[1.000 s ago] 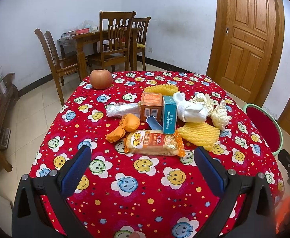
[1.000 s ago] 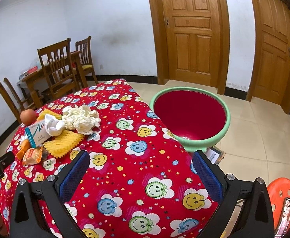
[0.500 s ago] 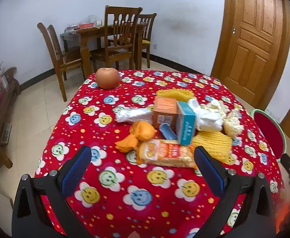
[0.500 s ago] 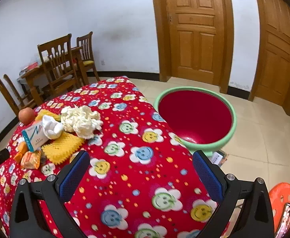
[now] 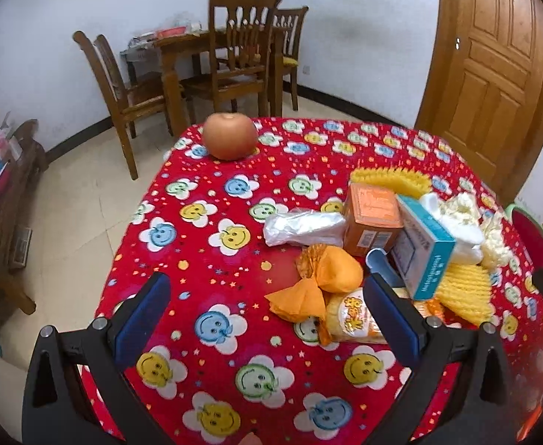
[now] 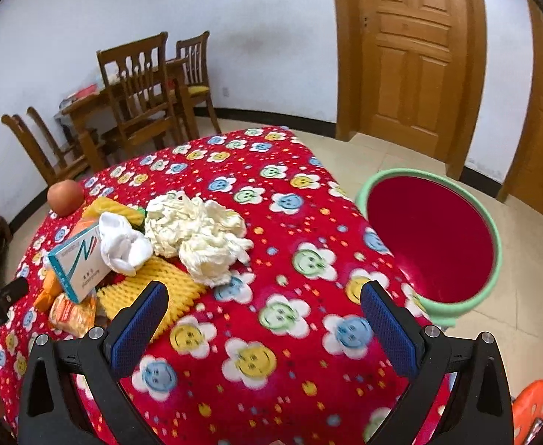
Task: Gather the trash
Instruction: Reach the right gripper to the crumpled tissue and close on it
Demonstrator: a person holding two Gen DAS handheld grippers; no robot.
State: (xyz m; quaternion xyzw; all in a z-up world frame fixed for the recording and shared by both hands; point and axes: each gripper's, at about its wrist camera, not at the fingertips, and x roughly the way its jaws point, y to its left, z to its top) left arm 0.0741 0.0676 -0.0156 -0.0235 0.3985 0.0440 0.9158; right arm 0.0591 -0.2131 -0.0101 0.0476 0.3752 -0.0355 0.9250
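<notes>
- Red smiley-flower tablecloth (image 5: 204, 259) everywhere, and the trash heap sits ahead and to the right of our left gripper (image 5: 267, 311), whose fingers are spread wide with nothing between them.
- Nearest bit to that tool is the orange wrapper (image 5: 323, 278), just ahead of its right finger; the snack packet (image 5: 353, 320) lies partly behind that finger, with its long axis running across our view.
- Further ahead we've got a silver foil wrapper (image 5: 303, 227) lying crosswise, an orange box (image 5: 373, 218) and a teal-and-white box (image 5: 425, 248) standing tilted.
- An apple (image 5: 230, 135) sits well ahead on the far edge, well apart from the pile. Probably not trash, just our guess.
- Right gripper (image 6: 264, 322) is wide open and empty too, hovering over bare cloth. From it the pile lies ahead and left: yellow foam net (image 6: 160, 282) right by its left finger, crumpled tissue (image 6: 197, 230) a bit further on.
- Bin (image 6: 486, 289), red inside with a green rim, stands on the floor ahead and to the right of the right gripper, just off the table edge.
- So our read: the right hand is the one nearer the bin, the left is closer to the wrappers. Both tools are pitched down at the table, nothing collected yet.
</notes>
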